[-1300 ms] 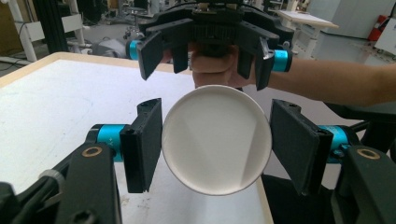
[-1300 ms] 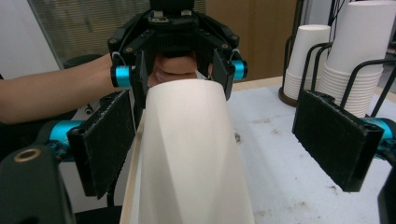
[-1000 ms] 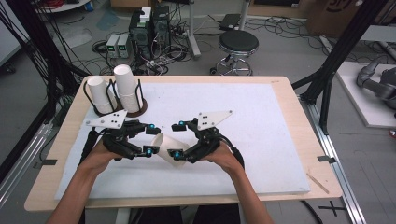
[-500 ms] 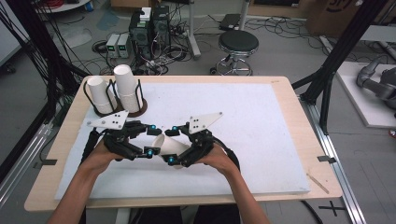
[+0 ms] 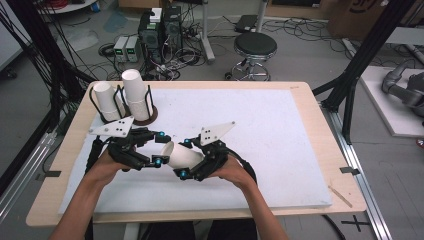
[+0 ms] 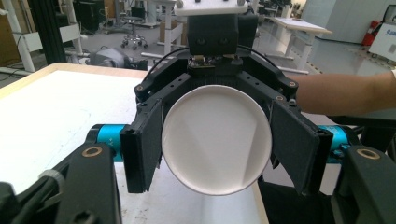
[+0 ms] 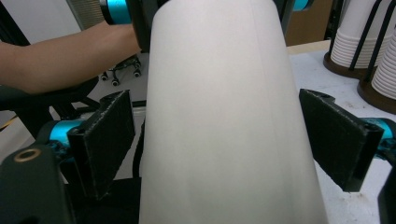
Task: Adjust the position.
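Right hand and its claw (image 7: 226, 135) have closed in on the left since the earlier frame, so the two claws, which stood apart, now meet nose to nose over the near part of the tabletop (image 5: 280, 130). Between them is a white paper cup (image 5: 181, 156), lying on its side and off the surface.

Seen from the left gripper view, the left claw (image 6: 217, 144) pinches the cup across its round end, both pads against the rim. The right claw straddles the cup's body, but its jaws are spread, with a thin gap showing on each side in the right gripper view.

This looks like a hand-over from left to right, roughly at its midpoint. The cup is picked up and lined up inside the receiving claw. The right claw has not yet closed on it, and the left has not let go. Where the cup goes afterwards is not clear. Two cup stacks (image 5: 136, 95) stand in wire holders at the far left.
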`<move>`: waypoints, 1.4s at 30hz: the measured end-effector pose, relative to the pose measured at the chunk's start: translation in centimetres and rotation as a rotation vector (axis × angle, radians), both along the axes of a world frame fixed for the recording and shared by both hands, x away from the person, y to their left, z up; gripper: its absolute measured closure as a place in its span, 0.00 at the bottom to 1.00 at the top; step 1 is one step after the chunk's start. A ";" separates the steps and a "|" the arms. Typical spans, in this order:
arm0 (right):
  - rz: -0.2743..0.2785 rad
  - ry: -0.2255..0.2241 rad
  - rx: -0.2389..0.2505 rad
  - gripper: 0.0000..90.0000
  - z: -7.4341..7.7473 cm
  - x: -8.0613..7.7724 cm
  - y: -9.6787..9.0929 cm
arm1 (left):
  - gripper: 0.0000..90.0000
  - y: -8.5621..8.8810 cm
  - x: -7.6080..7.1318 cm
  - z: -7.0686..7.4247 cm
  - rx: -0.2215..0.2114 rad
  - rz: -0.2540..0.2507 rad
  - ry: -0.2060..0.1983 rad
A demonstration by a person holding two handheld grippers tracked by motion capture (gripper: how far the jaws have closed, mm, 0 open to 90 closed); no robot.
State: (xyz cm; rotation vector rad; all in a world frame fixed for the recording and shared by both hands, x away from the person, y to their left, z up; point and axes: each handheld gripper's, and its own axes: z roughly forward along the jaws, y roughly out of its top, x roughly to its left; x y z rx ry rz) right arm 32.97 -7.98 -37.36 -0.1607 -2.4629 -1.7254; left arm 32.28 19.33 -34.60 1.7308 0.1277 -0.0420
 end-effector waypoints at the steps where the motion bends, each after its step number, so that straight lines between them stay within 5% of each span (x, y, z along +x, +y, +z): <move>1: 0.005 0.001 -0.002 0.15 -0.1 0.0 0.0 | 0.41 0.2 0.0 0.1 -0.003 0.005 0.000; 23: -0.019 0.025 -0.017 0.15 -0.7 0.3 -0.6 | 0.41 0.9 -0.1 0.6 -0.022 0.015 -0.010; 42: -0.001 -0.017 -0.044 0.26 -0.5 0.1 -0.7 | 0.41 0.9 -0.1 0.5 -0.016 -0.003 -0.004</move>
